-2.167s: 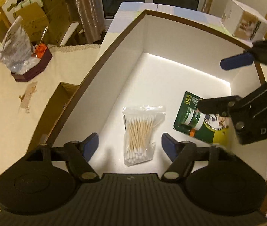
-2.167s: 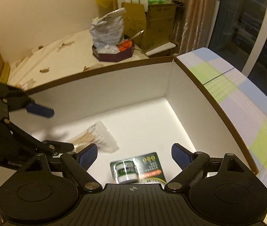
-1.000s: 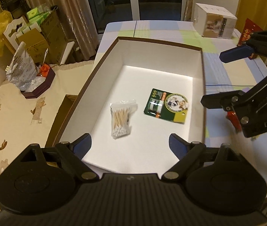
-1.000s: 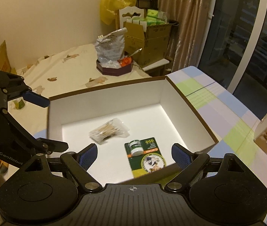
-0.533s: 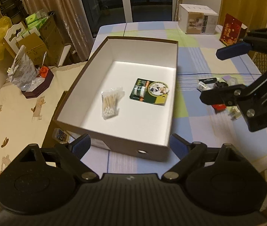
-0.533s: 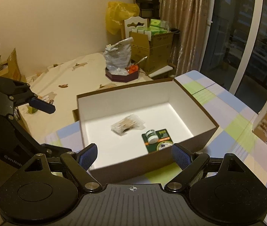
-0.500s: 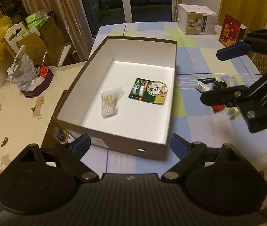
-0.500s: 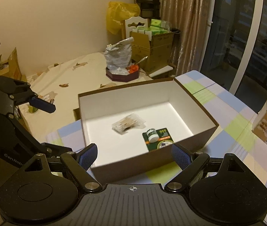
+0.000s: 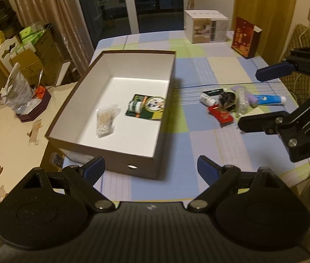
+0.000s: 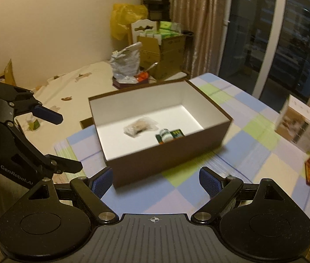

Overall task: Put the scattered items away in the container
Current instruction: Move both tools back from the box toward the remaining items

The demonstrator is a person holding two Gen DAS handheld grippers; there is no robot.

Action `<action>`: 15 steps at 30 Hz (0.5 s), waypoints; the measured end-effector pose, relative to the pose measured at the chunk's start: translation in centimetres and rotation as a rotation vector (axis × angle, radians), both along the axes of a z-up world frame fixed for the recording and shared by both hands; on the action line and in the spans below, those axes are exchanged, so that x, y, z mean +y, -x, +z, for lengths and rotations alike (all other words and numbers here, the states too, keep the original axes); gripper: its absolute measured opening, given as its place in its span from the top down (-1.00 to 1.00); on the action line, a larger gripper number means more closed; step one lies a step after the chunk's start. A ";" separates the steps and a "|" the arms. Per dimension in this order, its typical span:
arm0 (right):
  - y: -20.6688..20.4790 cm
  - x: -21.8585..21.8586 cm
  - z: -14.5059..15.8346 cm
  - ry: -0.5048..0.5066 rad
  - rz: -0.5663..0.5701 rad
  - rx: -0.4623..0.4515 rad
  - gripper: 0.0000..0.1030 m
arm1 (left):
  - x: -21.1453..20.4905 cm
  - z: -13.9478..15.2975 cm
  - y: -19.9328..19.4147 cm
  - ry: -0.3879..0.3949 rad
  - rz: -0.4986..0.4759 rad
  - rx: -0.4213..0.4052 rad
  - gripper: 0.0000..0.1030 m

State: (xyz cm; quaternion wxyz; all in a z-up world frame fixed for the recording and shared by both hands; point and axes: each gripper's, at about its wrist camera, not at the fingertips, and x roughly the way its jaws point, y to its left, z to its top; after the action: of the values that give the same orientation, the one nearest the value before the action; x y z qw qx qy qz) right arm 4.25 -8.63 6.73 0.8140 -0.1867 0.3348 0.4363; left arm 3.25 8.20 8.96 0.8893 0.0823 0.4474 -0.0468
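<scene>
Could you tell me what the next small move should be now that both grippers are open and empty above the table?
Probably bring the right hand-held gripper down onto the red packet, the nearest edge of the pile beside the box. Only the cotton swab bag and the green card lie inside so far, and its jaws are open and empty.

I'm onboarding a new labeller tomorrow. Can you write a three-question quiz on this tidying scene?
1. True or false: the left tool is holding something.
2. How many items lie inside the brown box?
3. Where is the blue tube? A) in the box B) on the tablecloth C) in the right tool

Key: 1 false, both tools are open and empty. 2 two: the cotton swab bag and the green card pack. 3 B.
</scene>
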 end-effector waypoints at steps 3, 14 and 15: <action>0.1 -1.6 -0.1 0.003 -0.037 0.002 -0.77 | -1.2 -0.3 0.0 0.005 -0.024 0.002 -0.73; -0.2 -6.8 -0.9 0.009 -0.172 0.031 -0.77 | -4.4 -1.6 -0.3 0.002 -0.069 0.013 -0.73; -0.3 -7.3 -1.0 0.003 -0.186 0.033 -0.77 | -4.7 -1.8 -0.4 0.002 -0.071 0.014 -0.73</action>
State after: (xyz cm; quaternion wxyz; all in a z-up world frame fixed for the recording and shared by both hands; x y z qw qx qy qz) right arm 4.50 -15.96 5.77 0.8451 -0.1489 0.3646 0.3615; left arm 3.61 3.55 7.16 0.8839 0.0969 0.4505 -0.0794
